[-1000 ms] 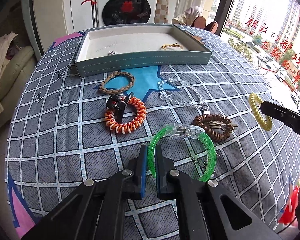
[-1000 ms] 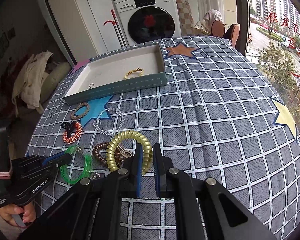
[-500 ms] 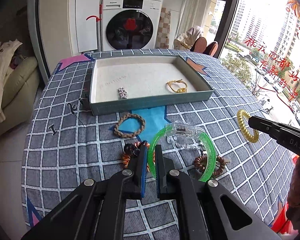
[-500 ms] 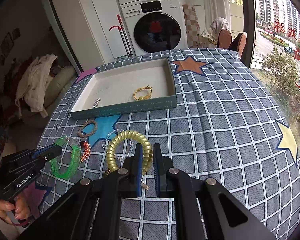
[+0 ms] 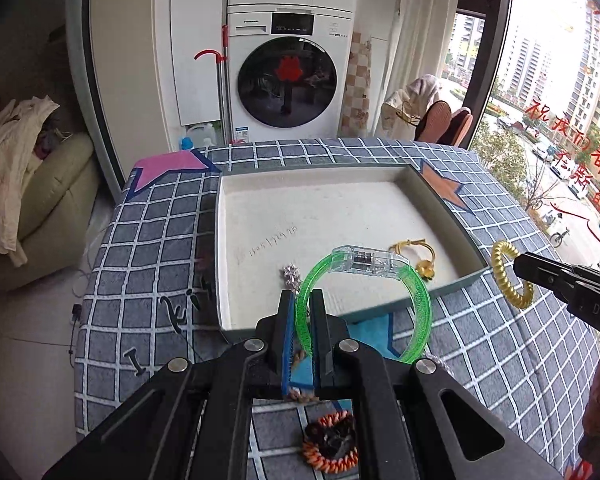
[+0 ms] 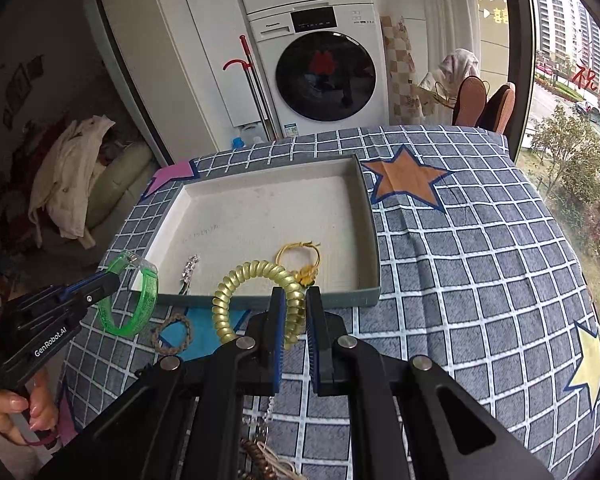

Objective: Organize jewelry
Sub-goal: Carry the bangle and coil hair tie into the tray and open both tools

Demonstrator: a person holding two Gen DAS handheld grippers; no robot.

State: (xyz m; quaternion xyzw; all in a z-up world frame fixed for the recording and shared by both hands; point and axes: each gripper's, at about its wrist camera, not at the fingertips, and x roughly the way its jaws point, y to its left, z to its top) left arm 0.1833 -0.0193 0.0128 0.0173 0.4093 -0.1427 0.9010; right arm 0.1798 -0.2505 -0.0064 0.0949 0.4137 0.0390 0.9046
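Note:
My left gripper [image 5: 303, 300] is shut on a green translucent bangle [image 5: 416, 300] and holds it in the air over the near edge of the grey-green tray [image 5: 466, 236]. My right gripper [image 6: 296, 300] is shut on a gold coil bracelet [image 6: 256, 272] and holds it above the tray's near wall [image 6: 340, 300]. The right gripper also shows at the right of the left wrist view [image 5: 518, 264] with the coil bracelet [image 5: 504, 276]. In the tray lie a gold cord bracelet [image 6: 302, 260] and a small silver piece [image 6: 188, 270].
On the checked cloth [image 6: 460, 260] near the tray lie a brown braided bracelet [image 6: 172, 334], an orange coil band [image 5: 332, 448], a clear bead chain [image 6: 268, 404] and a brown coil [image 6: 260, 456]. A washing machine [image 5: 288, 76] and a sofa stand behind the table.
Both grippers have risen from the cloth and moved forward toward the tray, each carrying its bracelet. The tray now looks much nearer in both views.

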